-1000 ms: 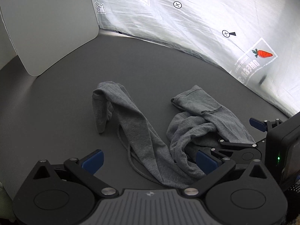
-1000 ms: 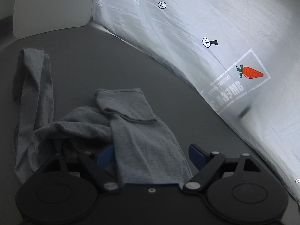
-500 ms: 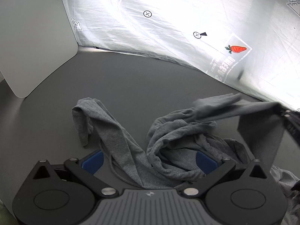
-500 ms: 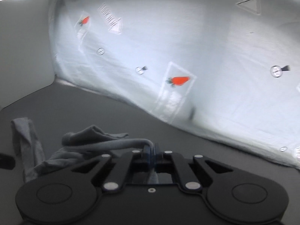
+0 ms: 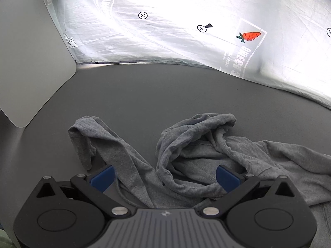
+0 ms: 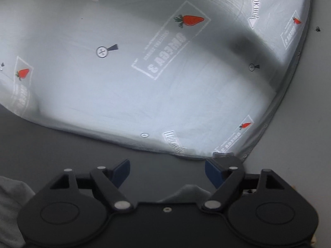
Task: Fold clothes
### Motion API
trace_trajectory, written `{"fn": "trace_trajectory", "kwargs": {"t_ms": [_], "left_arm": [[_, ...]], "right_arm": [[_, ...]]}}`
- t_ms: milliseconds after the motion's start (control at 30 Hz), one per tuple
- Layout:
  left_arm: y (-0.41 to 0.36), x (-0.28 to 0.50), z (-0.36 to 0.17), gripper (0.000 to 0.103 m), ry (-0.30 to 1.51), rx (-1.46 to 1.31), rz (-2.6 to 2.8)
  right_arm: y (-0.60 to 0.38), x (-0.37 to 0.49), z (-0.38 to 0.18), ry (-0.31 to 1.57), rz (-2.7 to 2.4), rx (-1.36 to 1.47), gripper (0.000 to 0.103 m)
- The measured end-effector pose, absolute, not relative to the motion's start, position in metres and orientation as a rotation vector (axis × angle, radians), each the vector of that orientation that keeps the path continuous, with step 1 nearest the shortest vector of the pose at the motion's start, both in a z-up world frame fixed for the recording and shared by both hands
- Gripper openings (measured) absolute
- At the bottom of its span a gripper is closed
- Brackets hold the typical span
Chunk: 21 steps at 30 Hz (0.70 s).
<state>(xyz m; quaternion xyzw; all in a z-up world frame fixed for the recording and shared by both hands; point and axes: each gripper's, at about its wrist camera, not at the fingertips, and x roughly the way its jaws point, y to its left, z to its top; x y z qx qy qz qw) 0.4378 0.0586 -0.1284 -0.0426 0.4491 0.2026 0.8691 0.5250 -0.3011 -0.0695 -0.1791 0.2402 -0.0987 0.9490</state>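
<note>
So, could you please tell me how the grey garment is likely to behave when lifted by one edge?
The grey garment lies crumpled in soft folds, so it will probably sag and trail. Its thin knit suggests it is light. The loose cord may dangle or snag.

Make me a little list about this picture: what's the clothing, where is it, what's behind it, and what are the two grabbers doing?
clothing: one grey garment, crumpled, not folded
where: on the dark table, one long part trailing to the left
behind: white sheet printed with carrots and arrows
left hand-held gripper: open, low over the garment, cloth lying between its fingers, not pinched
right hand-held gripper: jaws opening, nothing between them, aimed at the sheet
</note>
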Motion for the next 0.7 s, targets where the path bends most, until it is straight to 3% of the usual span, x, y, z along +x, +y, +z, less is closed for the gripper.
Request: {"fn": "trace_trajectory", "kwargs": {"t_ms": [367, 700], "left_arm": [[0.104, 0.481, -0.191, 0.103, 1.030, -0.070, 0.486], [0.118, 0.491, -0.227, 0.103, 1.084, 0.033, 0.456]], "right_arm": [[-0.096, 0.566, -0.112, 0.711, 0.538, -0.277, 0.094], [-0.026, 0.624, -0.159, 0.737, 0.479, -0.436, 0.099]]}}
